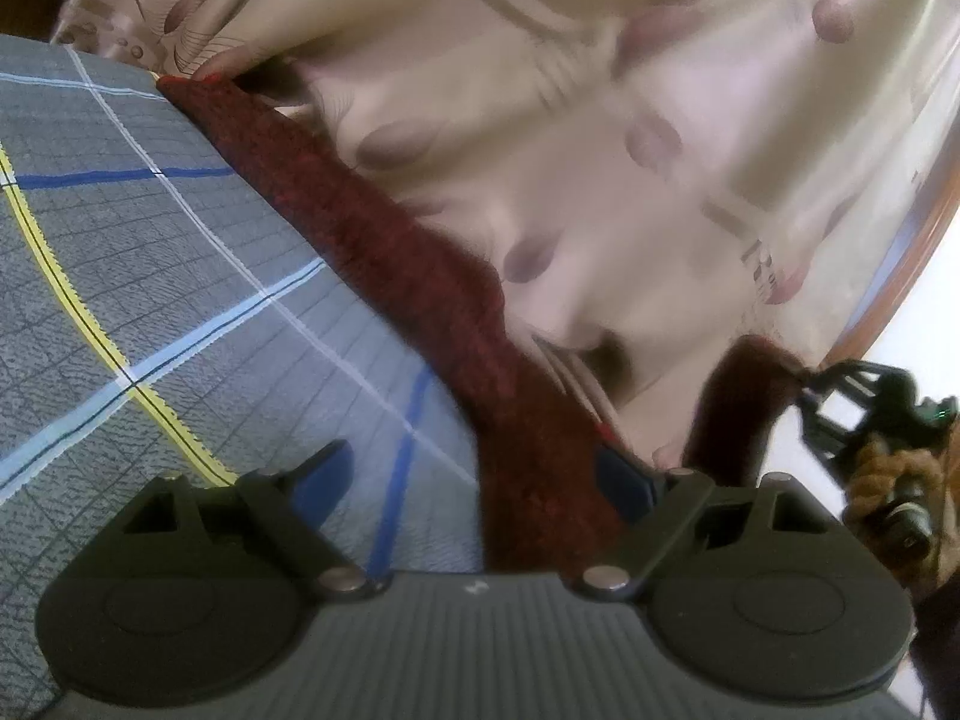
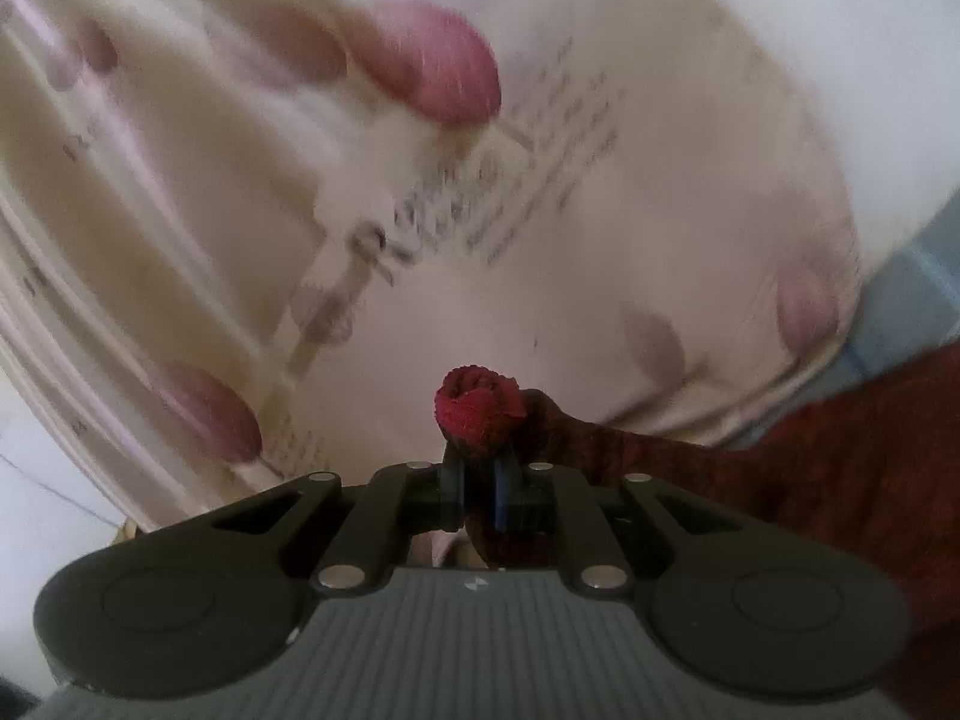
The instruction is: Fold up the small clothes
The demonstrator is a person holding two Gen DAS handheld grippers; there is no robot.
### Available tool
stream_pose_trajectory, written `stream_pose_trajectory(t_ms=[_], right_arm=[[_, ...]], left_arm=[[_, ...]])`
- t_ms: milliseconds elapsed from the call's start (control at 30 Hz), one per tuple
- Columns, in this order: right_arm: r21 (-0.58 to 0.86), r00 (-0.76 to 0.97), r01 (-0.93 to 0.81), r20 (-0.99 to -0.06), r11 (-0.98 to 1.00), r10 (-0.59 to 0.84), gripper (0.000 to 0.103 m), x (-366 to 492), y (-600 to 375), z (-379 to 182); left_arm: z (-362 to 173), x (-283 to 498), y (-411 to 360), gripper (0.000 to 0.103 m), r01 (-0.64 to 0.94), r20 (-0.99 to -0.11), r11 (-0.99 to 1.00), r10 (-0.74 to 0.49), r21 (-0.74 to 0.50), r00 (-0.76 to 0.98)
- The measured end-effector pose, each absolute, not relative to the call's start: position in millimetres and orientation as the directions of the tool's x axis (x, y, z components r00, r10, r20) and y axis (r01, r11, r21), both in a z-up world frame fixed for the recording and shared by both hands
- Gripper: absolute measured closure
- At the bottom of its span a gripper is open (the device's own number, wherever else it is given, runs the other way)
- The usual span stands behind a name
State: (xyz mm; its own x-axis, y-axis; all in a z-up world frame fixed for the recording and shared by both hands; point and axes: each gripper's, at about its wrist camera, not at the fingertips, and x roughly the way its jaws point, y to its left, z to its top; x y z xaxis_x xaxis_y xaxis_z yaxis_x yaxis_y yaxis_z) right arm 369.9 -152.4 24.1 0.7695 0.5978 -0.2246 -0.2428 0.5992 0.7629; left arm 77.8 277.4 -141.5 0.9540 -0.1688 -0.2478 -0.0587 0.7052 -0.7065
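A dark red knitted garment (image 1: 384,228) lies as a long strip across the grey checked bedsheet (image 1: 150,252). My left gripper (image 1: 474,462) stands wide open low over the sheet. The strip runs between its fingers, close to the right finger (image 1: 624,480), and neither pad presses it. At the far right of the left wrist view, my right gripper (image 1: 810,390) lifts one end of the garment (image 1: 750,378). The right wrist view shows that gripper (image 2: 480,498) shut on a bunched red end (image 2: 480,411), and the rest of the garment (image 2: 810,480) trails off to the right.
A cream quilt with mauve petal print and lettering (image 1: 600,150) is heaped behind the garment and fills the right wrist view (image 2: 420,210), blurred. A wooden edge (image 1: 936,228) curves at the far right. A person's hand (image 1: 888,480) holds the right gripper.
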Motion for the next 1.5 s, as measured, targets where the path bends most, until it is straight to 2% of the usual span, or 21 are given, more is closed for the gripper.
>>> stream_pose_trajectory(t_ms=[700,1100,1333,1433,1500], right_arm=[[0.753,0.643,-0.161,-0.41,0.638,0.647,0.088,376.2,-67.0,-62.6],[0.747,0.598,-0.128,-0.467,0.652,0.652,0.086,382.5,-45.5,-96.0],[0.752,0.579,-0.113,-0.481,0.649,0.658,0.077,384.8,-38.2,-108.4],[0.764,0.562,-0.107,-0.481,0.636,0.672,0.065,385.2,-35.6,-114.6],[0.775,0.551,-0.101,-0.478,0.624,0.683,0.053,384.5,-33.4,-119.2]], left_arm=[[-145.2,73.5,282.6,0.015,-0.03,-0.203,0.675,-0.178,-0.737,0.963],[-147.1,72.3,283.8,0.015,-0.022,-0.187,0.665,-0.179,-0.747,0.966],[-147.2,71.9,284.4,0.015,-0.019,-0.183,0.662,-0.179,-0.75,0.967],[-147.3,71.7,284.4,0.015,-0.018,-0.181,0.661,-0.179,-0.75,0.967],[-147.3,71.7,284.4,0.015,-0.018,-0.181,0.661,-0.179,-0.75,0.967]])
